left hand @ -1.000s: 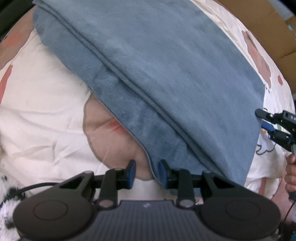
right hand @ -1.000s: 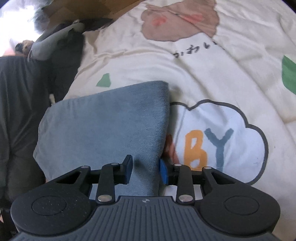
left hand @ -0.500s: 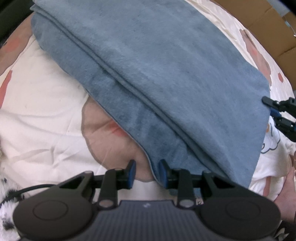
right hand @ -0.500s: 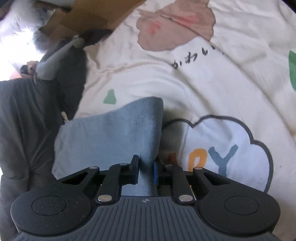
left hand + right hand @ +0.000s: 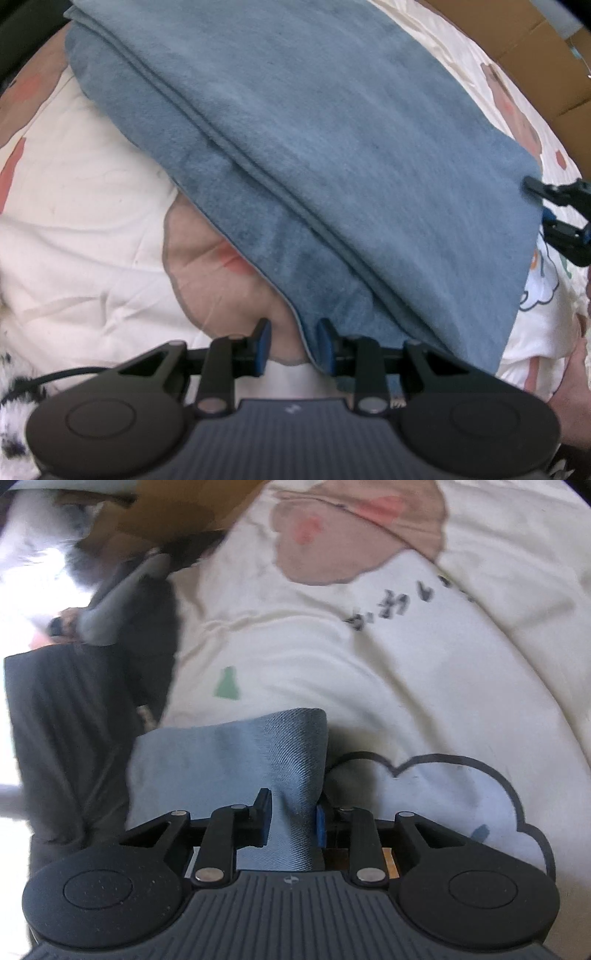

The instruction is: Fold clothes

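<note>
Your folded blue garment (image 5: 332, 155) lies across the cream cartoon-print bedspread (image 5: 85, 229), its far end cut off at the top of the left wrist view. Your left tongs (image 5: 291, 345) stand narrowly parted over its near hem edge, which runs up between the pads without being pinched. Your right tongs (image 5: 291, 819) are opening with a bunched corner of the garment (image 5: 295, 775) between them; the fold hides the right pad (image 5: 320, 823), so whether it presses is hard to judge, and the view is blurred.
</note>
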A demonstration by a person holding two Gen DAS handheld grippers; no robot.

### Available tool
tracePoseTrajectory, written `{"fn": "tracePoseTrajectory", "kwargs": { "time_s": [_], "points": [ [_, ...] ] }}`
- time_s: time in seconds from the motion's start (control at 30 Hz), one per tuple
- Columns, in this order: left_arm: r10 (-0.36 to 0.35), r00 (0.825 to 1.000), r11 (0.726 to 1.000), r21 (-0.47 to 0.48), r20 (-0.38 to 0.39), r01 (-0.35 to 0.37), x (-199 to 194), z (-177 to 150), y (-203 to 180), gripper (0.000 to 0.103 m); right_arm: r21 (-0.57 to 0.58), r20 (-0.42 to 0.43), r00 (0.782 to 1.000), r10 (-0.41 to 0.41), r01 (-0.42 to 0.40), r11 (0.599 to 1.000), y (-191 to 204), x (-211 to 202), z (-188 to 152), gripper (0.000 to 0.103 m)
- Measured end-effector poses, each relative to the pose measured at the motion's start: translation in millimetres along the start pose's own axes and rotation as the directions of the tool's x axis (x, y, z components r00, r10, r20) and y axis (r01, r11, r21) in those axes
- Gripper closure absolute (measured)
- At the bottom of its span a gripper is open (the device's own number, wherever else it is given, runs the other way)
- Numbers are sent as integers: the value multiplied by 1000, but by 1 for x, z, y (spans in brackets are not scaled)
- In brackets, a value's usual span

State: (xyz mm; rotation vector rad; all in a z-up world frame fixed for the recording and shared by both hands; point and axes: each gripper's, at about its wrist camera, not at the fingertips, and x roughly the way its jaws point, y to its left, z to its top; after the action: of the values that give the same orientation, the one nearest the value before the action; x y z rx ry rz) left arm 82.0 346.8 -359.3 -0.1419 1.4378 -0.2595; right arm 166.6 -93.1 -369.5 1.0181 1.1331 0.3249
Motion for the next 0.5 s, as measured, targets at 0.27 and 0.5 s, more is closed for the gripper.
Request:
{"fn": "tracePoseTrajectory", "kwargs": {
  "time_s": [0.27, 0.5],
  "points": [
    [-3, 1000, 1000, -26, 23, 3, -12, 8, 4, 74, -2, -11, 1000, -21, 21, 1000, -9, 6, -11, 79],
    [-79, 994, 994, -76, 72, 84, -17, 35, -19, 66, 49, 1, 1000, 24, -24, 999, -18, 14, -14, 78]
  ]
}}
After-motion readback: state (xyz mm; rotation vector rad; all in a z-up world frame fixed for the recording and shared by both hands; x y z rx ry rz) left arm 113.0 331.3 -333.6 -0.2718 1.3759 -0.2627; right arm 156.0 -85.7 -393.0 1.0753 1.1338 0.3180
